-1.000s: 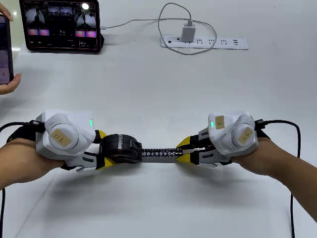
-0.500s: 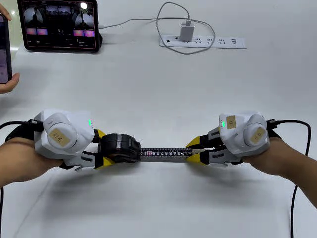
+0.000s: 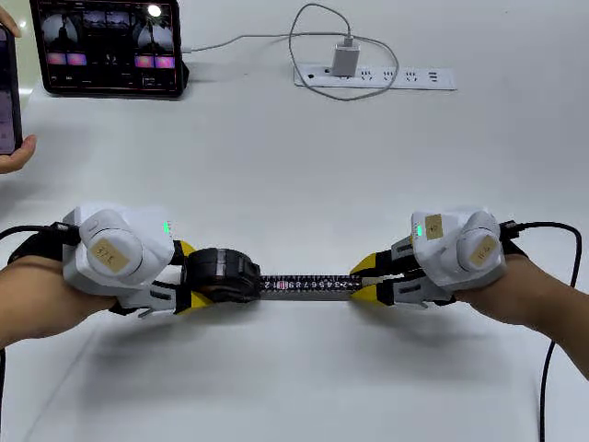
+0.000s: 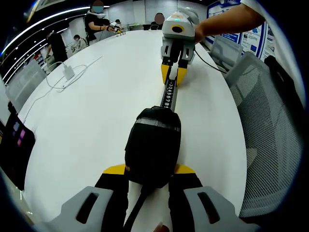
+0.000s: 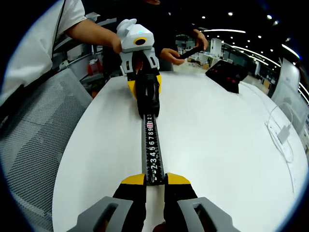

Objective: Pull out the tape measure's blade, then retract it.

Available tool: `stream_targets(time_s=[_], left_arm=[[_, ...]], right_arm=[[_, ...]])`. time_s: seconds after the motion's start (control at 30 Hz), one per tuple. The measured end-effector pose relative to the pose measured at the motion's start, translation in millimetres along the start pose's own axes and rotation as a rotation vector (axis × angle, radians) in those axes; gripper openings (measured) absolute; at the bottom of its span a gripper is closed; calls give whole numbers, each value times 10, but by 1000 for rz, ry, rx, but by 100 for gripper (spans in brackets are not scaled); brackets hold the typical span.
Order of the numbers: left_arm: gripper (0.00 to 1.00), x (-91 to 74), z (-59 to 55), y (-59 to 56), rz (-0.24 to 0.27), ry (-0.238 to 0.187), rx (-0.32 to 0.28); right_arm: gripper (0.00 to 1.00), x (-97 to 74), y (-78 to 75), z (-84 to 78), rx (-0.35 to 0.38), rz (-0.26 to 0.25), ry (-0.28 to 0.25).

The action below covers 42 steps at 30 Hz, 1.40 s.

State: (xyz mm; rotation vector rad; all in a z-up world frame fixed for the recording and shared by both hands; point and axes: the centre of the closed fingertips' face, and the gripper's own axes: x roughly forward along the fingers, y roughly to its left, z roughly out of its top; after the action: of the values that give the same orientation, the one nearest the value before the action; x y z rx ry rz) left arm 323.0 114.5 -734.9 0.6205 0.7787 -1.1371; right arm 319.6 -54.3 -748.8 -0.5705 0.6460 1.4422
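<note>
A black tape measure case [image 3: 221, 273] lies on the white table [image 3: 294, 175], held between the yellow-tipped jaws of my left gripper [image 3: 189, 276]. Its blade [image 3: 308, 284], black with white numbers, runs rightward to my right gripper [image 3: 363, 279], which is shut on the blade's end. In the left gripper view the case [image 4: 153, 145] fills the gap between my jaws and the blade [image 4: 169, 94] stretches away to the right gripper [image 4: 174, 75]. In the right gripper view the blade [image 5: 151, 145] leads from my pinched jaws [image 5: 150, 181] to the case [image 5: 146, 92].
A tablet [image 3: 106, 46] stands at the table's far left. A white power strip [image 3: 377, 78] with a plugged charger and looped cable lies at the far middle. A hand with a phone [image 3: 9, 101] is at the left edge. A mesh chair [image 4: 270, 140] stands beside the table.
My right gripper has moved to the right with the blade's end, so more of the blade is out of the case. The left gripper and case have stayed in place.
</note>
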Motion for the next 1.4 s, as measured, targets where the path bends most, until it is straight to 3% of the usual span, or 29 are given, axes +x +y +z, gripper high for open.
stream_targets(time_s=[1.4], left_arm=[[26,-1,4,2,3,2,1]], right_arm=[[9,-304,-59,-363,4,-8,65]])
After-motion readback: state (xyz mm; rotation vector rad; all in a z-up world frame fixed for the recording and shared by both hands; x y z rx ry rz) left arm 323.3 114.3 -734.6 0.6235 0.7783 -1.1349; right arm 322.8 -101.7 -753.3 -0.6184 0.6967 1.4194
